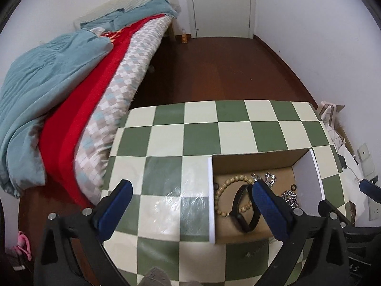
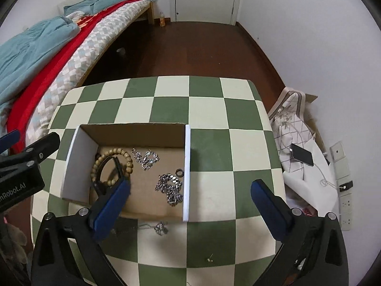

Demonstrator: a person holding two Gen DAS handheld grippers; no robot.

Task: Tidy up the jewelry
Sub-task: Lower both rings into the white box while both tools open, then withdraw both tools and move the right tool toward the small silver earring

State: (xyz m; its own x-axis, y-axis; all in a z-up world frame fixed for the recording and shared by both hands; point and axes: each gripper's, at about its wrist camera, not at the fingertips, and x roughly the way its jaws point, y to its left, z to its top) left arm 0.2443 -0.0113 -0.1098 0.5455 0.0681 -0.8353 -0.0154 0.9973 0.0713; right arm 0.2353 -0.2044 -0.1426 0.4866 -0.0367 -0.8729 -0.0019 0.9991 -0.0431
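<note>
An open cardboard box (image 2: 133,131) (image 1: 259,160) stands on the green-and-cream checkered table (image 2: 209,109) (image 1: 181,138). Inside lie a wooden bead bracelet (image 2: 126,155) (image 1: 228,183), a black bangle (image 2: 120,169) (image 1: 240,214), silver chains (image 2: 170,187) (image 1: 289,197), a smaller silver piece (image 2: 146,158) and a small dark ring (image 2: 179,172). A thin silver necklace (image 2: 160,228) and a tiny earring (image 2: 210,259) lie on the table in front of the box. My left gripper (image 1: 193,200) is open and empty at the box's left wall. My right gripper (image 2: 190,197) is open and empty above the box's right wall.
A bed (image 1: 71,100) with blue, red and checked covers runs along the left. Dark wooden floor (image 1: 214,66) and a white door (image 1: 221,4) lie beyond. Cloth, a phone (image 2: 301,154) and cables lie to the right of the table by the wall sockets.
</note>
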